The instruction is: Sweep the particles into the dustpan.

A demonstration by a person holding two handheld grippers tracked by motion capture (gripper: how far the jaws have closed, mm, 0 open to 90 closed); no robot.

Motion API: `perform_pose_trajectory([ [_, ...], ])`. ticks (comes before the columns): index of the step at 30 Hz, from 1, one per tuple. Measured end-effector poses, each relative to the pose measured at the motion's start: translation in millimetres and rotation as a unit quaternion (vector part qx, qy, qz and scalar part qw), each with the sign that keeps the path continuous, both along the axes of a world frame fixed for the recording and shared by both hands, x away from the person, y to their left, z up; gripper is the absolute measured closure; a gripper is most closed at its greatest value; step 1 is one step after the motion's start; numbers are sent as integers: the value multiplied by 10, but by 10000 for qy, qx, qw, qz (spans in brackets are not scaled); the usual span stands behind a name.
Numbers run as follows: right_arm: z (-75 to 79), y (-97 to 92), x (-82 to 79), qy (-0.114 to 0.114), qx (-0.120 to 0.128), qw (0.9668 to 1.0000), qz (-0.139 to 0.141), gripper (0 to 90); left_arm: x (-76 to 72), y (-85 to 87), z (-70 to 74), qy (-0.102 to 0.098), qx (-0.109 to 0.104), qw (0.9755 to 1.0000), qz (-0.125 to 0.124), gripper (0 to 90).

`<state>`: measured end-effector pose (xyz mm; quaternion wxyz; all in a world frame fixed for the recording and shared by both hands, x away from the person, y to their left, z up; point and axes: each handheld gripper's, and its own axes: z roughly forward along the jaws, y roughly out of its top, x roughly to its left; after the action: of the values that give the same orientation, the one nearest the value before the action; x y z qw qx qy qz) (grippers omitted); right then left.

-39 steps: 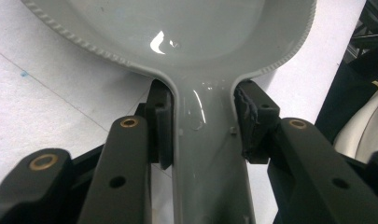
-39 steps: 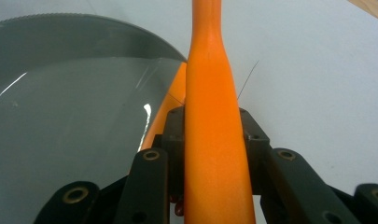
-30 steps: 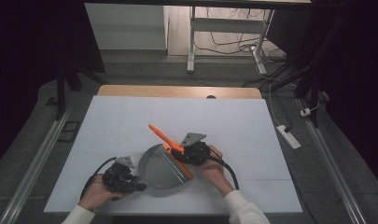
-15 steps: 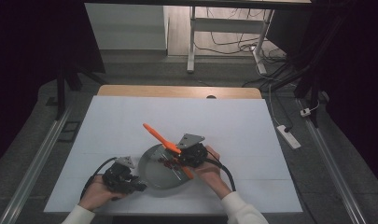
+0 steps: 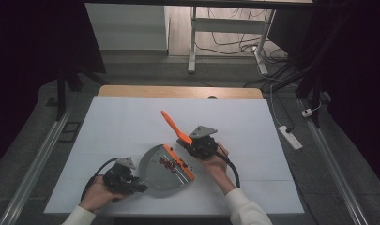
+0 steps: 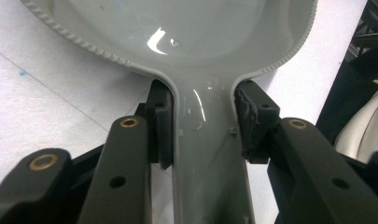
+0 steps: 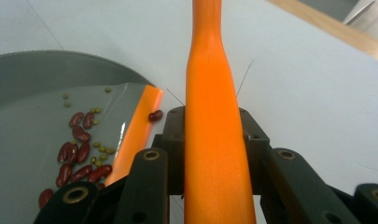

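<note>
Left gripper (image 5: 131,185) clamps the dustpan (image 5: 162,176) handle, right gripper (image 5: 197,145) clamps the orange brush (image 5: 176,129), beans (image 5: 171,163) mostly gathered in the pan, one bean (image 7: 154,115) left at its lip.

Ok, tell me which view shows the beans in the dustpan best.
The right gripper view: the red beans and small green ones lie large and sharp on the grey dustpan, one sitting on its orange lip. The high view shows them as a small dark cluster. The left gripper view gives the dustpan's underside and handle.
</note>
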<state>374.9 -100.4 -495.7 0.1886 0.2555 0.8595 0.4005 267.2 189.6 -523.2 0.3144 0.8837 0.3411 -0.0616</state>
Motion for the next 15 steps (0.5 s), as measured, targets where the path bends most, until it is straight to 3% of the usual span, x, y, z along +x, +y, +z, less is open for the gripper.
perform_pose_trajectory([
  [6,-95,141,8,-8,-203,9996,211,707,3,2,-4,2,0,10000,-6,613],
  [15,-102,201,-52,3,-227,9990,383,707,0,0,-2,0,-3,10000,1,613],
])
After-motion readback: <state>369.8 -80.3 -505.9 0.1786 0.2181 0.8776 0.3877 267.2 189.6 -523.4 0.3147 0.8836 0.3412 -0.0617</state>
